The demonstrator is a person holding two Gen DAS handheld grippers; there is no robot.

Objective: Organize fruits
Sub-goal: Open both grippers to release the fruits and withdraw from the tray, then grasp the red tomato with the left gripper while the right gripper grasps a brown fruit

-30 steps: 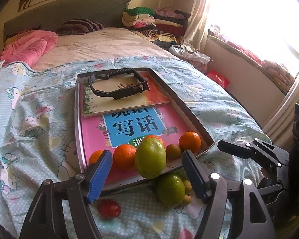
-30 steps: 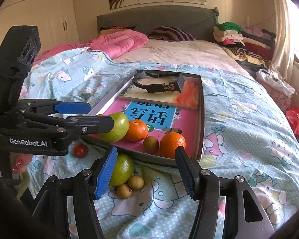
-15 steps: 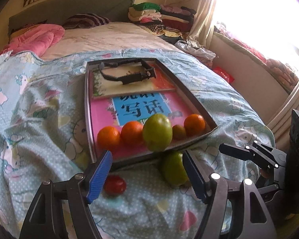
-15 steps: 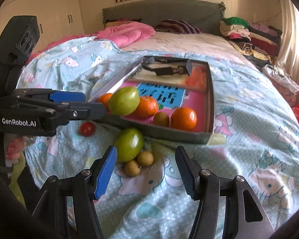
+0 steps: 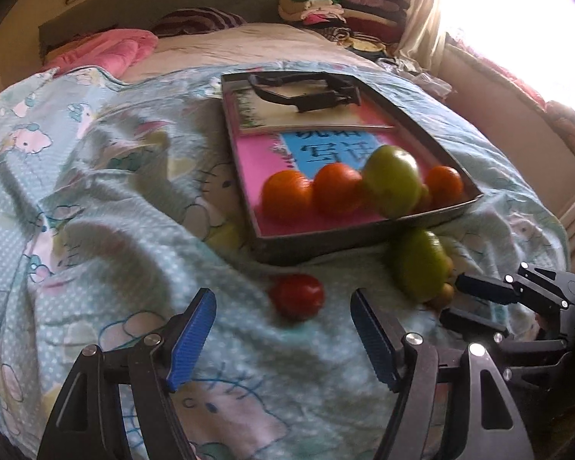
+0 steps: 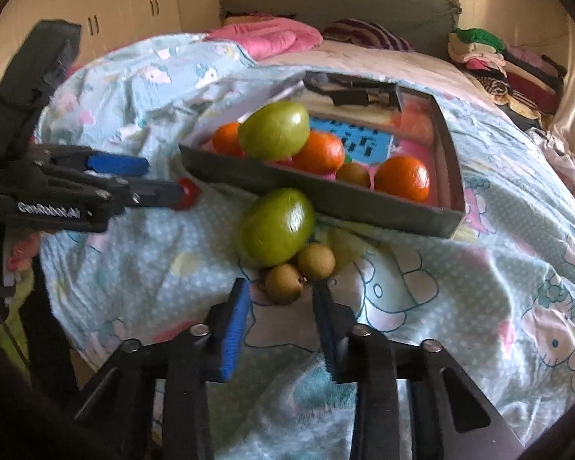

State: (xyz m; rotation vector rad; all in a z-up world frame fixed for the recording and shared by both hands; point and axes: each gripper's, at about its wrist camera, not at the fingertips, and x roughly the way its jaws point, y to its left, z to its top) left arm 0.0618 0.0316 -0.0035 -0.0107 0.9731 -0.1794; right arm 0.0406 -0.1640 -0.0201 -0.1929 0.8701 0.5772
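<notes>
A grey tray (image 5: 326, 243) on the bed holds three oranges (image 5: 331, 193), a green fruit (image 5: 393, 180) and a small brown fruit (image 6: 352, 174). On the blanket in front of it lie a second green fruit (image 6: 278, 230), two small brown fruits (image 6: 285, 283) and a red fruit (image 5: 297, 295). My left gripper (image 5: 283, 329) is open and empty, just short of the red fruit. My right gripper (image 6: 281, 306) is open with its jaws narrowed, either side of the nearer brown fruit.
The tray also holds books (image 5: 318, 145) and a black tool (image 5: 310, 94) at its far end. The blue patterned blanket (image 5: 96, 211) is rumpled. A pink quilt (image 6: 264, 40) and folded clothes (image 6: 494, 65) lie at the head of the bed.
Both grippers have dropped lower and closer to the fruits on the blanket. The left has swung toward the red fruit. The right's jaws have narrowed around the brown fruit.
</notes>
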